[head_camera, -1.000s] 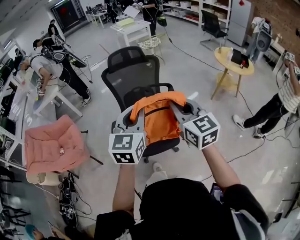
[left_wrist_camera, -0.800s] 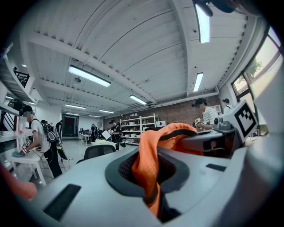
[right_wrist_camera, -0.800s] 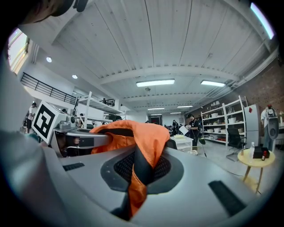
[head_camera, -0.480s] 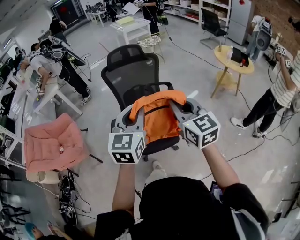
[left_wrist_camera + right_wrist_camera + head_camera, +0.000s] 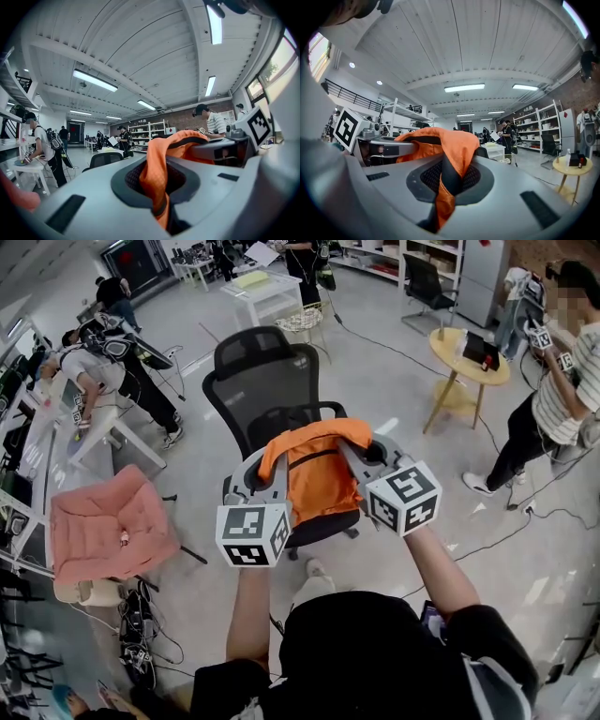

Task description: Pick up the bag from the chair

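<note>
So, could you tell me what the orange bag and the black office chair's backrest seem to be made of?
The orange bag looks like thin matte woven fabric, perhaps nylon: it creases and drapes softly. The black office chair's backrest seems to be mesh on a rigid frame, probably plastic: its dull surface shows fine ribbing.

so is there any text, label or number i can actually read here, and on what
No word, brand or number can be read in any view.
left marker cube: black-and-white square patterns only, no letters.
right marker cube: square patterns too, no letters.
orange bag: no print or logo shows.
red-and-white sign by the far shelves: too small to read.
</note>
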`<state>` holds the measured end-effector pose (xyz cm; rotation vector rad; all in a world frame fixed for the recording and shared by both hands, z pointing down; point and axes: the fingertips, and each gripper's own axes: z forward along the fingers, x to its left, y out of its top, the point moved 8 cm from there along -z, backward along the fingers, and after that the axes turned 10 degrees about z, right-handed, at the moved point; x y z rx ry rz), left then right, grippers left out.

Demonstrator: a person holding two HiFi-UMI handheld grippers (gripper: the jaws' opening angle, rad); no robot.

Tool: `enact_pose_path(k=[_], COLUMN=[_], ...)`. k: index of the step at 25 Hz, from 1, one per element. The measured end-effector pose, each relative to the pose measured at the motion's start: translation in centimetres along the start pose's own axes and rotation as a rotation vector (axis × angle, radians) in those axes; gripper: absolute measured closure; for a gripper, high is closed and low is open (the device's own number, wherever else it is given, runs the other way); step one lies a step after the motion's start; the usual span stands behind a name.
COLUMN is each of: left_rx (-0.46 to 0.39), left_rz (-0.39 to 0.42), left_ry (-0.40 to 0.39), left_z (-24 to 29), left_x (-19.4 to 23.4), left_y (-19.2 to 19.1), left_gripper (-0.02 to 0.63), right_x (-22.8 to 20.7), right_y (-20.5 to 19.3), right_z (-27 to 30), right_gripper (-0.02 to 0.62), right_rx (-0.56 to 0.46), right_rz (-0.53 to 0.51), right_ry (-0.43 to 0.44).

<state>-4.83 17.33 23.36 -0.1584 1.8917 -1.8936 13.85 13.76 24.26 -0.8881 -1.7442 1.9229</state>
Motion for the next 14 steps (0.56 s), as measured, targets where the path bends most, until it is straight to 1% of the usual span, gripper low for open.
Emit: enact_pose_path(k=[14], left_rx=[0.003], left_rz=[-0.009], left_ry=[-0.003], left_z=[-0.39], left_x=[0.0], left_y=[-0.38], left_gripper=[0.572], right_x=[0.41], right_y=[-0.48], right_z=[-0.21], right_gripper=[0.58], right_rx=[0.008], right_rz=[0.006], right_ry=[-0.003])
